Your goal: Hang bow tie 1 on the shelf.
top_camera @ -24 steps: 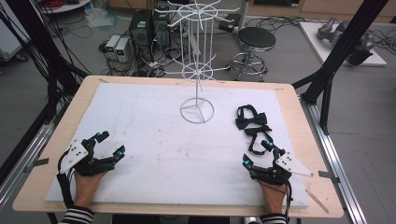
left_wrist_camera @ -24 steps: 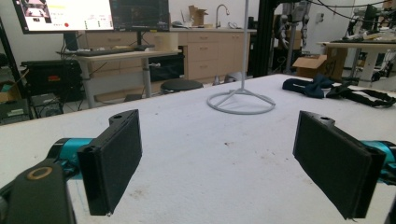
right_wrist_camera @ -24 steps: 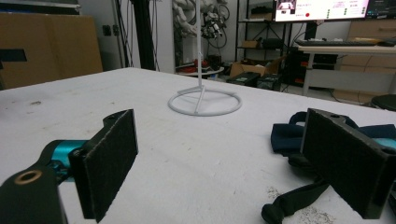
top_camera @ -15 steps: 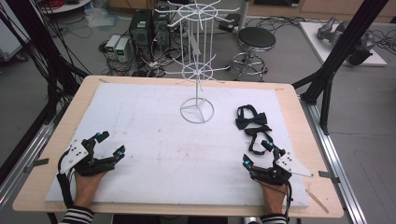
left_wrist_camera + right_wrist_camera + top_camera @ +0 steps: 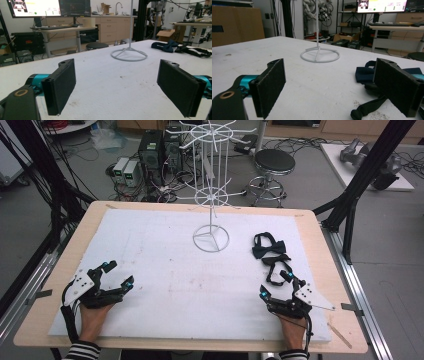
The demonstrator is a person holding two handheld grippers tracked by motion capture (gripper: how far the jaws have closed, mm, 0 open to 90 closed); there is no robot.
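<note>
Fingers of the right gripper stood wide apart, nothing between them; in the right gripper view the black strap ran just under and in front of the right-hand finger, and I couldn't tell whether it touched. Fingers of the left gripper were equally spread with only bare white bench between them.

Compared with the high view frames from under a second before: no visible change. Both hands sat in the same spots at the near edge, both finger pairs at the same spread, ties untouched. So no grasp had begun.

Working outward: the lower bow tie with its looped strap lay just ahead of the right gripper, on the right side of the bench. The second bow tie lay just beyond it, the two touching or nearly so. The white wire display rack stood mid-bench toward the far edge on its ring base, well apart from both grippers, hooks empty as far as I could see.

My read: the job was probably hanging the ties on the rack, and it sat at the start. The right gripper was staged for the nearer tie. The limp strap could snag or drag the second tie along.
</note>
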